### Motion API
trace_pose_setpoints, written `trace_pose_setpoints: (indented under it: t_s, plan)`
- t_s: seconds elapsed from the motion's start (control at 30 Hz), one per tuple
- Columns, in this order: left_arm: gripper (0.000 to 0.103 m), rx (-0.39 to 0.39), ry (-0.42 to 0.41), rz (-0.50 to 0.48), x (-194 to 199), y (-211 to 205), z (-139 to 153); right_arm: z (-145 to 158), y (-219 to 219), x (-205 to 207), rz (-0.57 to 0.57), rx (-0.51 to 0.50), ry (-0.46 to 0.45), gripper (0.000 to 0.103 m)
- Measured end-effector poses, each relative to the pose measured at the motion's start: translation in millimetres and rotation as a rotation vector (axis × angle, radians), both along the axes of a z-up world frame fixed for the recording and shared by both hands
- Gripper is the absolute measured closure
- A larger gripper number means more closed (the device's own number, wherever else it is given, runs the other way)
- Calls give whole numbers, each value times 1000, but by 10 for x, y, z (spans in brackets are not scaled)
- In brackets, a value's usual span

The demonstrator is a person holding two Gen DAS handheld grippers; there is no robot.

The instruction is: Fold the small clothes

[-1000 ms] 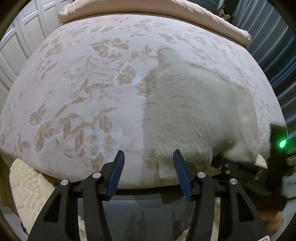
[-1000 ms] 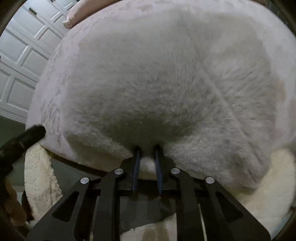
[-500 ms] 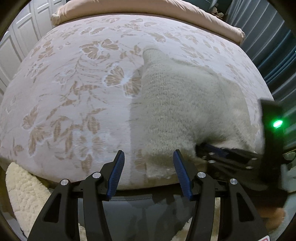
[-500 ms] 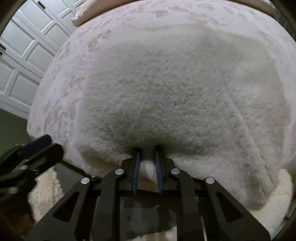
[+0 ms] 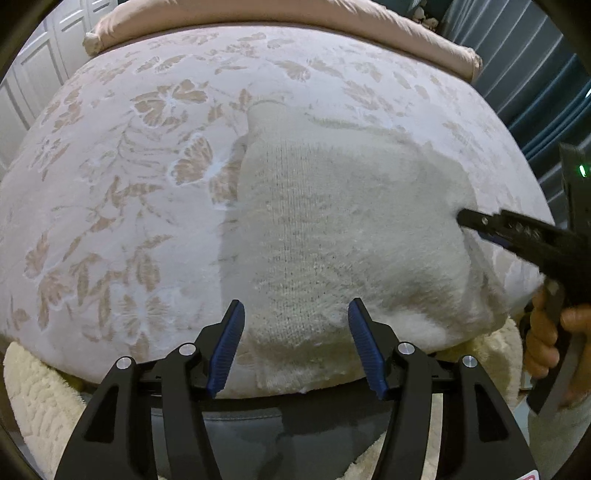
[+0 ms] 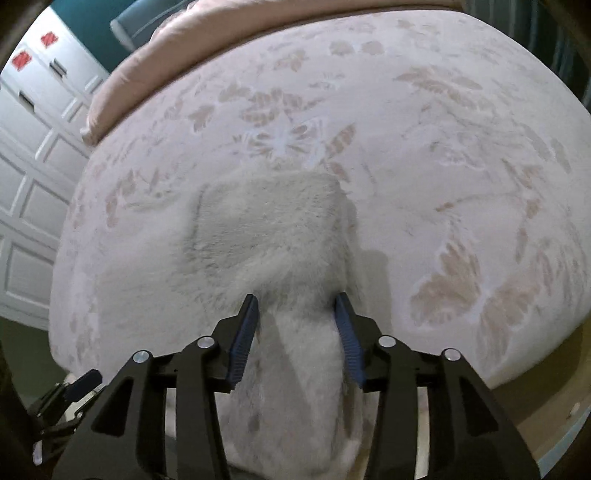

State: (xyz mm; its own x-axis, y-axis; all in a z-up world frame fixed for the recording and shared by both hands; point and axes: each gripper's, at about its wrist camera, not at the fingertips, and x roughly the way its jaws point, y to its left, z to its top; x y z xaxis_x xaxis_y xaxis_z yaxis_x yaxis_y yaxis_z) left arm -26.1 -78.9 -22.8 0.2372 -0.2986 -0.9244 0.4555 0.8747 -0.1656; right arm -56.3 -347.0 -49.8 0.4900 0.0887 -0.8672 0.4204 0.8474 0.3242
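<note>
A small cream fuzzy knit garment (image 5: 343,236) lies folded on the floral bedspread (image 5: 122,184) near the bed's front edge. My left gripper (image 5: 295,347) is open and empty, its jaws wide apart over the garment's near hem. My right gripper (image 6: 297,332) is open, with the garment (image 6: 266,229) lying between and beyond its blue pads without being pinched. In the left wrist view the right gripper (image 5: 517,236) reaches in from the right and its tip touches the garment's right edge.
A pink rolled blanket (image 5: 280,18) lies along the far edge of the bed. White panelled cupboard doors (image 6: 33,155) stand to the left, dark blue curtains (image 5: 535,92) to the right. A cream fleecy rug (image 5: 33,398) lies on the floor below the bed's front edge.
The right gripper, shut on the garment's hem before, has carried it up and over, then opened and let go. The left gripper stayed open and shifted slightly right.
</note>
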Motion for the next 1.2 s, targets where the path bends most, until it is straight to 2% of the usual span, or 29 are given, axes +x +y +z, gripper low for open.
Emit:
trace_pose_setpoints:
  t_s: [0.03, 0.1, 0.17, 0.23, 0.37, 0.43, 0.5, 0.57, 0.6, 0.63, 0.67, 0.7, 0.8, 0.83, 0.93, 1.0, 1.1, 1.17, 1.2]
  plan:
    - [46, 6, 3, 2, 2, -6, -21, 18, 49, 72, 13, 3, -14, 94]
    - [45, 10, 6, 5, 4, -3, -48, 248, 69, 60, 33, 21, -110, 95]
    - [43, 18, -2, 4, 2, -8, -56, 433, 48, 17, 18, -6, -171, 95]
    - [41, 21, -3, 9, 5, -13, -66, 456, 16, 2, 6, -10, -175, 93]
    - [41, 28, -1, 3, 3, -25, -83, 170, -36, -91, -24, 20, -84, 83]
    - [39, 31, -6, 1, -4, -15, -98, 107, -26, -173, -31, 68, -95, 60]
    - [38, 28, 0, 11, 1, -5, -119, 55, -18, -195, -31, 114, -107, 52]
    - [38, 19, 6, 20, 10, 7, -117, -15, 20, -151, -6, 135, -92, 56]
    - [38, 16, 7, 23, 12, 9, -105, -32, 38, -122, 1, 130, -87, 77]
    - [38, 12, 7, 25, 12, 20, -85, -24, 53, -92, 10, 119, -82, 91]
    - [38, 8, 3, 27, 11, 45, -51, 63, 64, -88, 20, 125, -114, 93]
    - [38, 6, -1, 28, 9, 61, -32, 212, 61, -121, 20, 119, -180, 94]
    - [38, 6, -15, 33, 8, 153, 3, 476, 37, -196, 11, 69, -268, 94]
    - [38, 4, -16, 34, 7, 181, -6, 389, -13, -168, 1, 56, -247, 94]
    - [36, 1, 9, 30, -4, 222, -79, -284, -98, 17, 6, 57, -20, 93]
    - [36, 13, 19, 22, -36, 215, -91, -260, -105, -71, -14, 93, -62, 90]
    - [37, 30, 16, -17, -107, 233, -59, 27, -111, -273, -39, 113, -134, 87]
    - [37, 19, 33, -42, -162, 279, -47, 171, -77, -478, -20, 98, -158, 82]
    - [37, 21, 39, -49, -185, 291, -50, 201, -55, -578, -10, 91, -158, 73]
